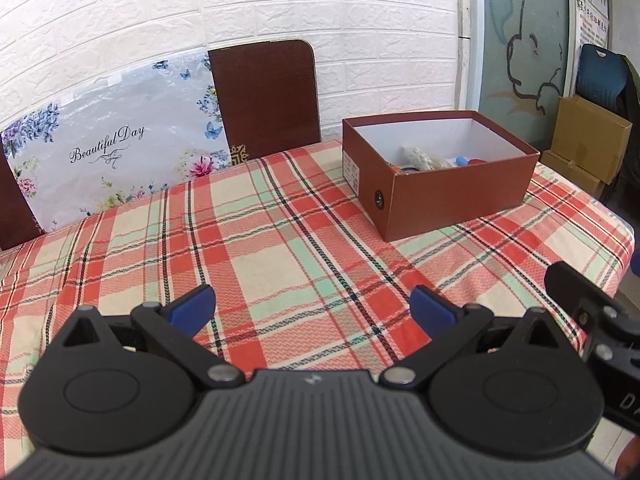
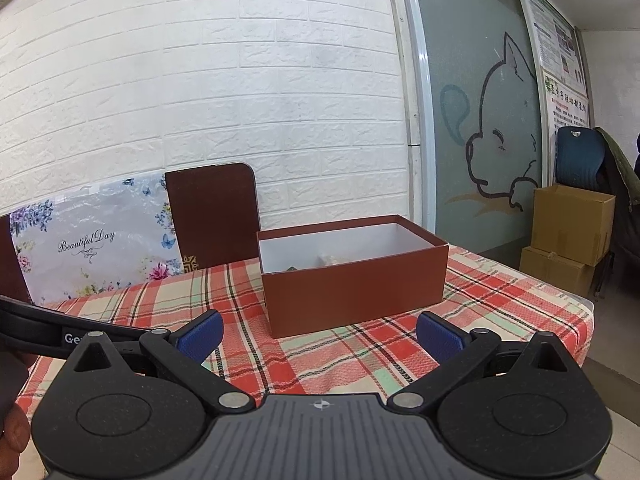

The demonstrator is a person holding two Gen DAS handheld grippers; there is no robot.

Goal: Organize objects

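The left tongs (image 1: 312, 306) are spread wide with nothing between their blue pads, low over the checked cloth (image 1: 248, 240) on the worktop. The right tongs (image 2: 320, 336) are likewise spread and hold nothing, near the worktop's near edge. Beyond them, toward the far right of the worktop, stands an open brown box (image 1: 460, 184) with a white lining; a few small things (image 1: 424, 158) lie inside it. Behind the worktop a flowered board (image 1: 116, 152) leans against the white brick wall (image 1: 280, 4).
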